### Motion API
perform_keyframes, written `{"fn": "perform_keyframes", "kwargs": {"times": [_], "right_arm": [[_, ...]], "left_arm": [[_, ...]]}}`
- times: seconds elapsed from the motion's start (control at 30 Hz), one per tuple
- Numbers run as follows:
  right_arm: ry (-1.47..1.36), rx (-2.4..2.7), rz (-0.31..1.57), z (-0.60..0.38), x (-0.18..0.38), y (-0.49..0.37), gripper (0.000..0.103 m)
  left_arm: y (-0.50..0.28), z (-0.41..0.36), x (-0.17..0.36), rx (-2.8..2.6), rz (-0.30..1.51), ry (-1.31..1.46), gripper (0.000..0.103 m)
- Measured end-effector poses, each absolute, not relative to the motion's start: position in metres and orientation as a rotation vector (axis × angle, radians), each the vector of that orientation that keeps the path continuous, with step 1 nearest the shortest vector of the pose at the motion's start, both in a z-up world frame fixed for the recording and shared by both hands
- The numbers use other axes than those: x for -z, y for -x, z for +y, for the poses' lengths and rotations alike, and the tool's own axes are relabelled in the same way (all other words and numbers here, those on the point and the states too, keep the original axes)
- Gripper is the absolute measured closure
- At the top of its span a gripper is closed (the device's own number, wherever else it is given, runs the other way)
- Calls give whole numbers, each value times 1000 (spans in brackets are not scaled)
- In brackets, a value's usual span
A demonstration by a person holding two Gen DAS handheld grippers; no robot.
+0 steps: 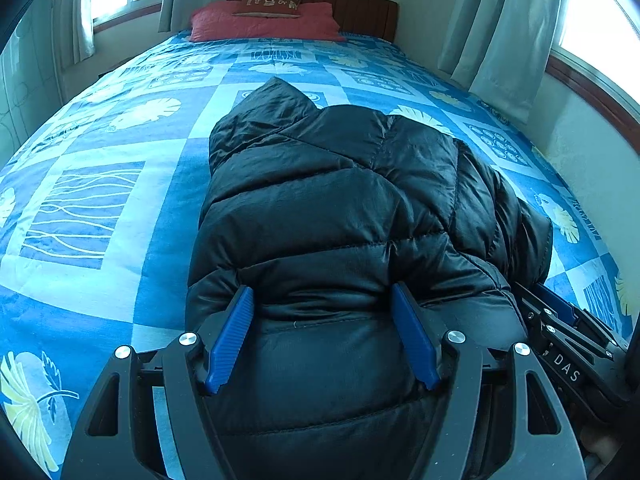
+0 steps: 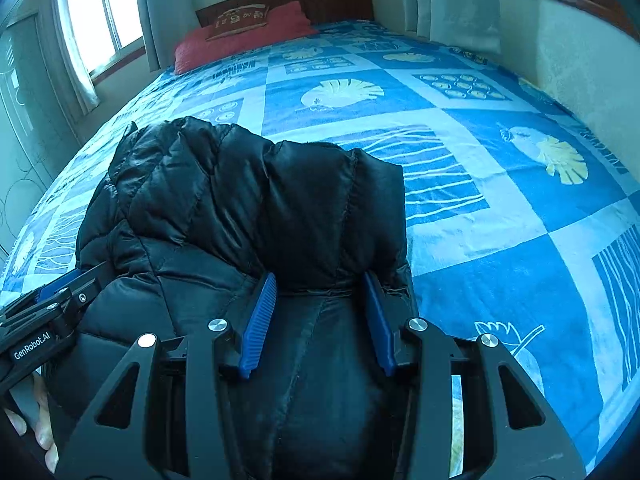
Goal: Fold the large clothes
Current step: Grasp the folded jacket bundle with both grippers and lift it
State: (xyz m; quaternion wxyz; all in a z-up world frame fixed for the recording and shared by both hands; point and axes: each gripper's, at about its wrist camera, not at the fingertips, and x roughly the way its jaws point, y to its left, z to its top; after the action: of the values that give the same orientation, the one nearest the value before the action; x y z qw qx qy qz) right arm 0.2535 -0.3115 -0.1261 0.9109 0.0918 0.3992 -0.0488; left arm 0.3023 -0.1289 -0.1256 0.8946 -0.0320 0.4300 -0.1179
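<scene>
A black puffer jacket (image 1: pixel 340 208) lies on the blue patterned bedspread (image 1: pixel 100 200), hood pointing toward the headboard. It also shows in the right wrist view (image 2: pixel 224 208). My left gripper (image 1: pixel 322 300) has its blue fingers (image 1: pixel 234 328) spread wide, with the jacket's near hem bulging between them. My right gripper (image 2: pixel 320 284) also stands open, its fingers (image 2: pixel 262 316) straddling the jacket's near right edge. Neither pair of pads is pinched onto the fabric. Each gripper shows at the edge of the other's view: the right one (image 1: pixel 568 336), the left one (image 2: pixel 52 304).
The bedspread (image 2: pixel 500 220) stretches bare to the right of the jacket. A red pillow (image 1: pixel 264 20) with a small brown cushion (image 1: pixel 268 4) lies at the wooden headboard (image 1: pixel 360 4). Curtains and windows flank the bed; a wall runs along its right side.
</scene>
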Motion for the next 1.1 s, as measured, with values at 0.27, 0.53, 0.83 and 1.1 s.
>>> {"fn": "perform_keyframes", "kwargs": {"times": [0.27,0.53,0.83,1.1], "right_arm": [[-243,98,774,-320,101,-229,57],[-362,120,805,-347,105,-210,40],[-727,1,861,-386,153,-212,18],[-869,-150,860,-391,174,-220,10]], "left_arm": [[-287,-98,106,234,887,160,34],[-263,-35,126,175,980,565,34],[-258,-27,159,269,1008,835,18],[-265,-18,185,348,1043,1046,13]]}}
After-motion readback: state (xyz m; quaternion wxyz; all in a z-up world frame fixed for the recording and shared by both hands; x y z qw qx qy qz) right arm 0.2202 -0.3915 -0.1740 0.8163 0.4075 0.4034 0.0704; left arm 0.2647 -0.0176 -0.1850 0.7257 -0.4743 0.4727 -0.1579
